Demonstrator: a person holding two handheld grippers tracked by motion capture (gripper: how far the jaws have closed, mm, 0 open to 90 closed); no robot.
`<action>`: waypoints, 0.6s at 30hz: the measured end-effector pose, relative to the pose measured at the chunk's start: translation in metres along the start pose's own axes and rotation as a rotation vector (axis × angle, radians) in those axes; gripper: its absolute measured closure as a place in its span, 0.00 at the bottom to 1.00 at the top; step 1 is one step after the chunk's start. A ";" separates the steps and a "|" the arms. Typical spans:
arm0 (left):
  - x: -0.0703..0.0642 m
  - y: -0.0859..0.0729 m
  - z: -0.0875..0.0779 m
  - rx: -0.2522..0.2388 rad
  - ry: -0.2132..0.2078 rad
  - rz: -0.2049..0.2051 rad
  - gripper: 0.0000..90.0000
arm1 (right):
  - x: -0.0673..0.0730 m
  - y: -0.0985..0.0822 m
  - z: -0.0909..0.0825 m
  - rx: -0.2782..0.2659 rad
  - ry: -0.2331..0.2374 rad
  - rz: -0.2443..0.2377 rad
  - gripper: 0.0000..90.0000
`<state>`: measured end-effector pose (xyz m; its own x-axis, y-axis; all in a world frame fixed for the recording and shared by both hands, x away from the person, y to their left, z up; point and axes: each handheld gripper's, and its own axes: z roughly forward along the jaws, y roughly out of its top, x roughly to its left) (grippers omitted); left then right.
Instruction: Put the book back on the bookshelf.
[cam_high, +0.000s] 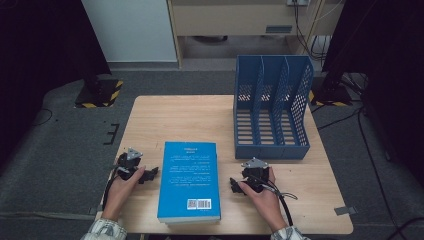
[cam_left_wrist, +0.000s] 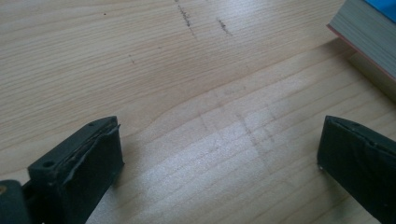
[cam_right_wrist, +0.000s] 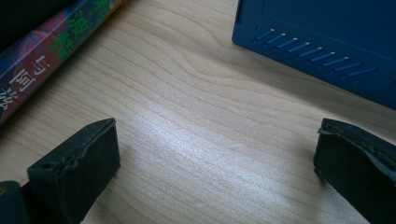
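Presently, a thick blue book lies flat on the wooden bench, back cover up, between the two grippers, its near edge close to the bench's near edge. A white barcode label sits at the cover's lower right corner; lines of small pale print run across the upper cover, too small to read. In the right gripper view the book's spine shows large Chinese characters in green and white on a red and dark ground.

Left gripper: resting on the bench just left of the book, fingers spread wide, bare wood between them, the book's page edge at upper right.

Right gripper: on the bench right of the book, fingers spread wide, pinching nothing.

Blue slotted file rack, three compartments, stands at the far right of the bench, beyond the right gripper. No lettering legible on it.
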<state>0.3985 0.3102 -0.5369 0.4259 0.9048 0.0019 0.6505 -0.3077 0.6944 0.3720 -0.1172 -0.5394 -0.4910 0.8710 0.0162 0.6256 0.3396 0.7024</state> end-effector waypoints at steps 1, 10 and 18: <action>-0.001 0.000 0.000 0.001 -0.003 0.001 0.00 | 0.000 0.000 0.000 0.000 0.001 -0.001 0.01; -0.003 -0.001 -0.014 -0.007 -0.046 -0.033 0.05 | 0.000 0.003 -0.008 0.008 0.058 -0.004 0.07; -0.010 0.000 -0.050 -0.091 -0.053 -0.093 0.05 | 0.013 0.010 -0.042 -0.065 0.088 -0.056 0.09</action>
<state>0.3632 0.3157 -0.5007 0.4008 0.9105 -0.1015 0.6300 -0.1935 0.7521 0.3464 -0.1177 -0.5020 -0.5771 0.8159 0.0360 0.5567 0.3609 0.7482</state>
